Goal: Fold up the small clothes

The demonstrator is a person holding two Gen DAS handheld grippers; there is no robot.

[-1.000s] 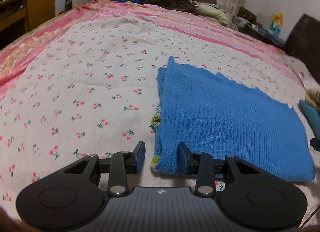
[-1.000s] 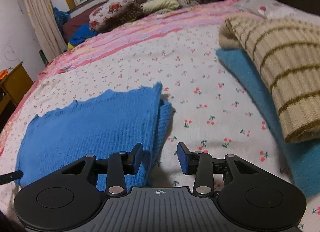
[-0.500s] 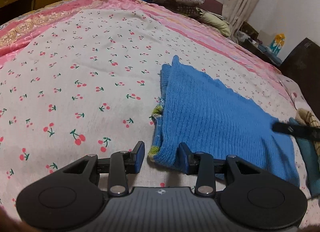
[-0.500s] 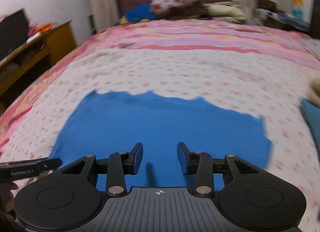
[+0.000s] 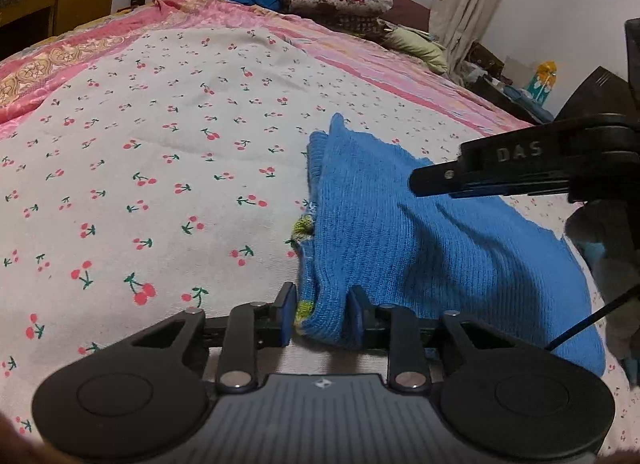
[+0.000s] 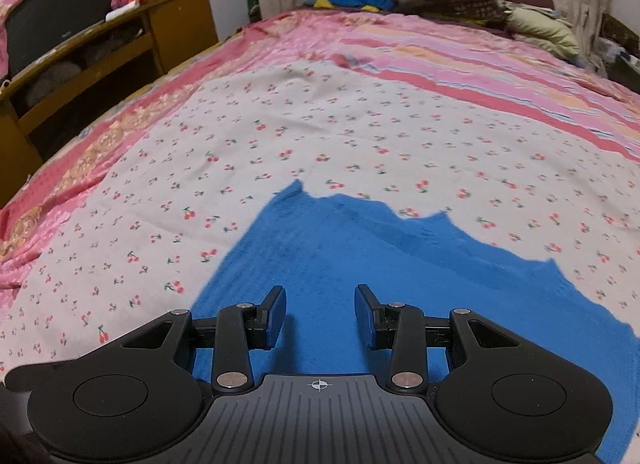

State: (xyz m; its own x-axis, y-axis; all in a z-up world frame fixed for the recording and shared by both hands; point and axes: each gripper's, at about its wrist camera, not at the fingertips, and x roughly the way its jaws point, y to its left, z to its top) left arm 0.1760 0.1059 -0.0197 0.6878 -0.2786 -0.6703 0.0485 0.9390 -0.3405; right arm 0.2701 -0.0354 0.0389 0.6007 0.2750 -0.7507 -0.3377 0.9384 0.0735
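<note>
Holding the near corner of the blue sweater [image 5: 440,248], your left claw [image 5: 322,318] has just been closing on it. The sweater lies flat on the bed [image 5: 160,168]. It looks soft and floppy; pinch edges. Your right claw [image 6: 320,314] hangs open, empty, above it.

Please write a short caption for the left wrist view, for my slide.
Left gripper closing on the near corner of a folded blue knit sweater on a cherry-print bedsheet.

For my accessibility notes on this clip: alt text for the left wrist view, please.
The left gripper has just been closing its fingers around the near corner of a folded blue knit on a cherry-print sheet. The right gripper reaches in over the knit from the right.
</note>
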